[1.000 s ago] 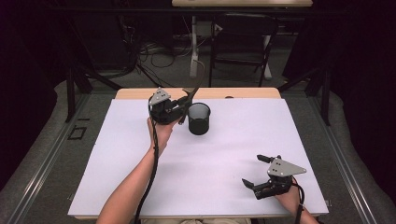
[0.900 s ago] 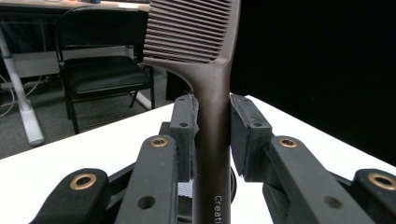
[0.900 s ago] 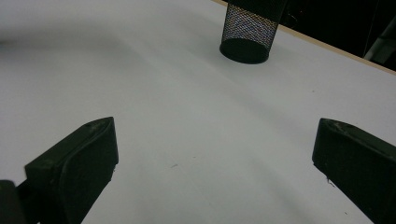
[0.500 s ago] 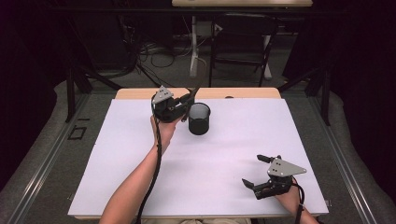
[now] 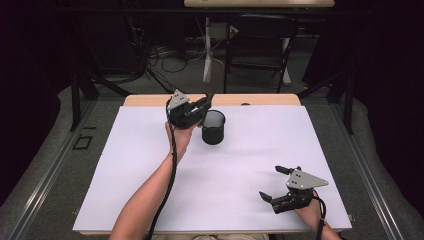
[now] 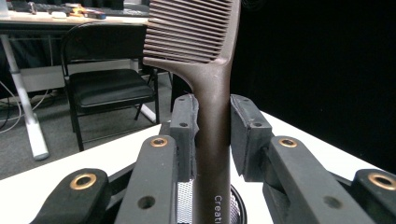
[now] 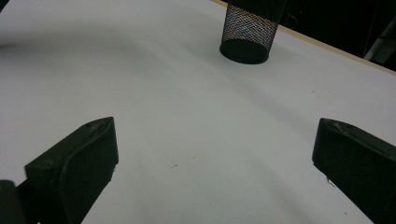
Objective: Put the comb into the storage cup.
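Note:
A black mesh cup (image 5: 213, 127) stands upright at the back middle of the white table sheet (image 5: 250, 155). My left gripper (image 5: 199, 108) is held just left of the cup's rim, shut on the handle of a brown comb (image 5: 208, 99). In the left gripper view the comb (image 6: 212, 70) rises teeth-up between the pads of that gripper (image 6: 212, 123), with the cup's mesh (image 6: 186, 200) directly below. Low at the front right, my right gripper (image 5: 270, 182) is open and holds nothing. The right gripper view shows its jaws (image 7: 215, 158) wide apart over bare sheet, the cup (image 7: 250, 32) far ahead.
The sheet covers a wooden table whose back edge (image 5: 260, 99) shows behind the cup. A black folding chair (image 5: 260, 45), table legs and cables stand on the floor beyond. Metal rails (image 5: 45, 170) run along both sides.
My left gripper with the comb has shifted slightly right, closer to the cup. The right gripper has stayed still.

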Tool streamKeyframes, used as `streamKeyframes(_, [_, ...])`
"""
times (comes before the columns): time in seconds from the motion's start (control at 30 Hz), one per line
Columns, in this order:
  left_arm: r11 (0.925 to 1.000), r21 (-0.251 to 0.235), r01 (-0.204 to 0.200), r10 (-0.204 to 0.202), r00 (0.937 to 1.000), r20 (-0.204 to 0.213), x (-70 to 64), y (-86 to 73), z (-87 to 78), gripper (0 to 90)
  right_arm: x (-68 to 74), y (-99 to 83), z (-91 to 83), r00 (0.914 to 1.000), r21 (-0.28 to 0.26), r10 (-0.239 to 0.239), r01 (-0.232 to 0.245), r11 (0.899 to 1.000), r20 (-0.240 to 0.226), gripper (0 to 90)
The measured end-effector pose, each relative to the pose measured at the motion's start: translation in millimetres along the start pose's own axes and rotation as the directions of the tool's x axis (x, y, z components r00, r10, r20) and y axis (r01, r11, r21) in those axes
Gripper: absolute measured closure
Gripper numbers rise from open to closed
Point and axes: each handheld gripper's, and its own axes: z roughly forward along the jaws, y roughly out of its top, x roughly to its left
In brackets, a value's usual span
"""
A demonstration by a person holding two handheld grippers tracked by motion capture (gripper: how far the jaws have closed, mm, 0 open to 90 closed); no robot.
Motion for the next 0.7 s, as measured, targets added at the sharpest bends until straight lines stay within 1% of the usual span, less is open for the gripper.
streamKeyframes(0.1, [1.0,-0.007,0.003,-0.003,1.0,-0.002,0.0,-0.1,2.7,72.2,0.1,0.0,0.2,1.0,0.0,0.001,-0.001,1.0,0.0,0.0])
streamKeyframes(0.2, [0.9999,-0.011,-0.004,0.004,1.0,-0.006,0.4,0.4,4.5,72.2,0.1,0.0,0.2,1.0,0.0,0.001,-0.001,1.0,0.0,0.0])
streamKeyframes(0.27, [0.9998,-0.02,0.001,-0.001,1.0,-0.007,0.2,0.7,5.7,72.3,0.1,0.0,0.2,1.0,-0.001,0.001,-0.001,1.0,0.0,0.0])
streamKeyframes(0.5, [0.9994,-0.035,-0.006,0.006,1.0,-0.007,-0.1,2.4,10.2,72.2,-0.1,0.0,0.1,1.0,-0.001,0.0,0.0,1.0,0.0,0.0])
streamKeyframes(0.67, [0.9988,-0.046,-0.014,0.014,0.9998,-0.015,-0.9,1.9,14.4,72.3,0.0,-0.1,0.1,1.0,0.0,0.0,0.0,1.0,-0.001,0.0])
streamKeyframes(0.7, [0.9988,-0.048,-0.011,0.011,0.9998,-0.015,-1.1,1.3,15.4,72.3,0.0,0.0,0.0,1.0,0.0,0.0,0.0,1.0,-0.001,0.0])
